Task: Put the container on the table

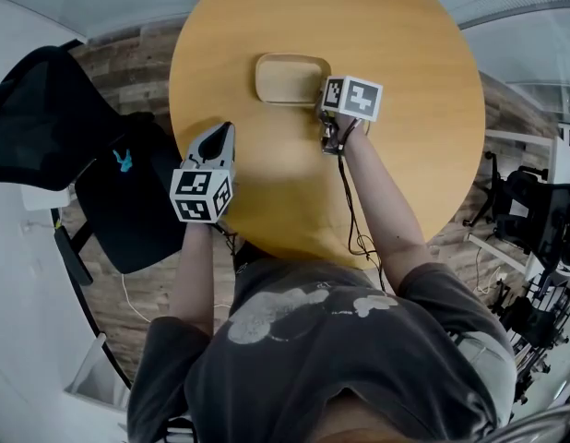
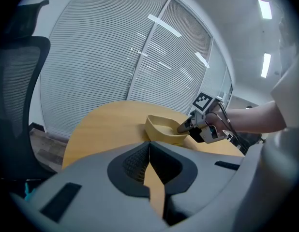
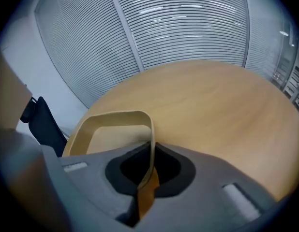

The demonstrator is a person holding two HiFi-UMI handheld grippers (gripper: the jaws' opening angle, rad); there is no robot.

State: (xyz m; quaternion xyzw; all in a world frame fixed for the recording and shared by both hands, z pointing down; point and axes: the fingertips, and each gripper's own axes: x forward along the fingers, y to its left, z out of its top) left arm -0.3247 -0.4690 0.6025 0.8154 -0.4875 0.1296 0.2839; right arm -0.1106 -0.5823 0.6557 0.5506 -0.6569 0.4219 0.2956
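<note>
One step looks to be left: the right gripper (image 3: pixel 150 154) has its jaws clamped on an end wall of the container (image 1: pixel 290 78). The container is over the far part of the round bench (image 1: pixel 405 155), though I can't tell whether its base rests there or hangs just above. Next it should be settled flat, then the jaws parted and drawn off the rim without tipping or dragging it. The left gripper (image 1: pixel 220 138), jaws together on nothing, hovers over the bench's near-left edge, apart from the container; a black chair (image 1: pixel 128 201) stands off to the left, and nothing blocks the release.
</note>
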